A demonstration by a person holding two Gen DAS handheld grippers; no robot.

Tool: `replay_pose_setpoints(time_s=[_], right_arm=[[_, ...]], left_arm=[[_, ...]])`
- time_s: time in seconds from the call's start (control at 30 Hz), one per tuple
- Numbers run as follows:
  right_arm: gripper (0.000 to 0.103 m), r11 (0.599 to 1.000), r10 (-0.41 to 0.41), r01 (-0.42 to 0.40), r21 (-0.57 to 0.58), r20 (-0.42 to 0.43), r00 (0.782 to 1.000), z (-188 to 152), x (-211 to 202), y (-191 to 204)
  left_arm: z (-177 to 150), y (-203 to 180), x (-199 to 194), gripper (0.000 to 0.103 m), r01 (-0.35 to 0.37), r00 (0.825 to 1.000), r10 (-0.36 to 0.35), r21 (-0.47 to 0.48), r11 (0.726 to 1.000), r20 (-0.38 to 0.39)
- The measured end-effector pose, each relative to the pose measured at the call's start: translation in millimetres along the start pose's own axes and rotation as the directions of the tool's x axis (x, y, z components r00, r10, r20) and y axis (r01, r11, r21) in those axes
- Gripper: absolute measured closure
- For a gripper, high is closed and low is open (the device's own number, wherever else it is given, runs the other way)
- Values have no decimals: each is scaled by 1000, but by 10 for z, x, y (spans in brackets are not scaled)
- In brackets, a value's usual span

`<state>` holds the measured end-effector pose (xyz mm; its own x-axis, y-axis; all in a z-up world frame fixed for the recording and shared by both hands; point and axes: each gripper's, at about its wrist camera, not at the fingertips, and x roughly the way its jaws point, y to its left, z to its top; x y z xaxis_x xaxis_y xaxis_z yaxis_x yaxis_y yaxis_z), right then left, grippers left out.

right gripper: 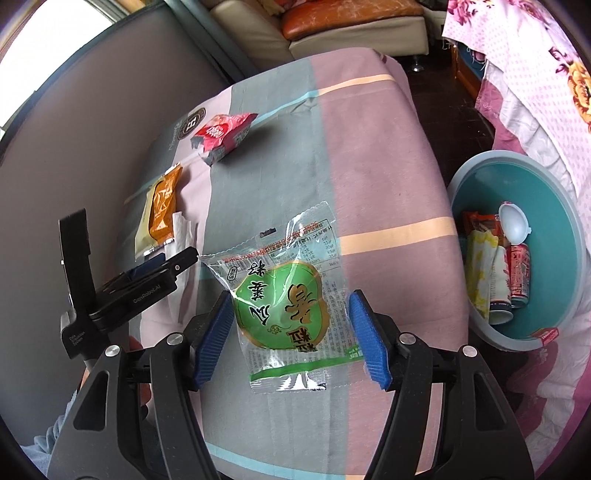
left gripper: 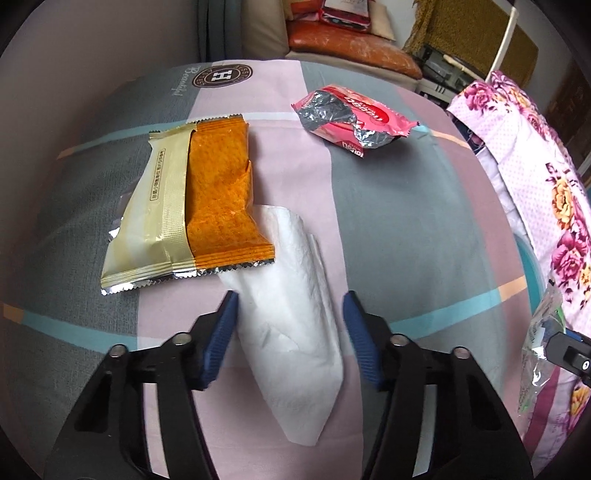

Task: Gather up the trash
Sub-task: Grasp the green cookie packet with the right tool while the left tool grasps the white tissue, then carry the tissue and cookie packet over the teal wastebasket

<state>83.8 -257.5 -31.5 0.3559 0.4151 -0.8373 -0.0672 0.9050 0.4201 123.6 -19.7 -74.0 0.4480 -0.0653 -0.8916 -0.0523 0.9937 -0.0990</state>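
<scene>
Both our grippers were spread wide: left gripper (left gripper: 288,332) straddled the white tissue (left gripper: 291,314), right gripper (right gripper: 290,334) the green-labelled wrapper (right gripper: 284,299).

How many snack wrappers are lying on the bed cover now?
3: the orange-gold wrapper partly on the tissue, the red wrapper farther back, and the green-label clear wrapper between the right tongs.

A beige sofa (right gripper: 258,22) with an orange cushion (left gripper: 351,46) is seen at the top; a bright window (right gripper: 55,33) upper left, dark floor (right gripper: 443,92) upper right.
</scene>
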Motion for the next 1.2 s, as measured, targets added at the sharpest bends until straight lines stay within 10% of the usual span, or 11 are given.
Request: replay_pose_setpoints(time_s=[0.17, 0.3, 1.1, 1.2], right_arm=[[42, 1000, 3, -3, 11, -2, 1000, 6, -7, -22], [42, 1000, 1, -1, 16, 6, 1000, 5, -23, -33], [42, 998, 36, -38, 39, 60, 998, -129, -233, -109], [42, 998, 38, -41, 39, 69, 997, -148, -273, -124]], left_arm=[[12, 77, -25, 81, 22, 1000, -22, -28, 999, -14], [-19, 54, -160, 84, 73, 997, -74, -18, 997, -12], [-271, -266, -461, 82, 181, 983, -176, 101, 978, -53], [-287, -241, -359, 53, 170, 984, -162, 104, 980, -80]])
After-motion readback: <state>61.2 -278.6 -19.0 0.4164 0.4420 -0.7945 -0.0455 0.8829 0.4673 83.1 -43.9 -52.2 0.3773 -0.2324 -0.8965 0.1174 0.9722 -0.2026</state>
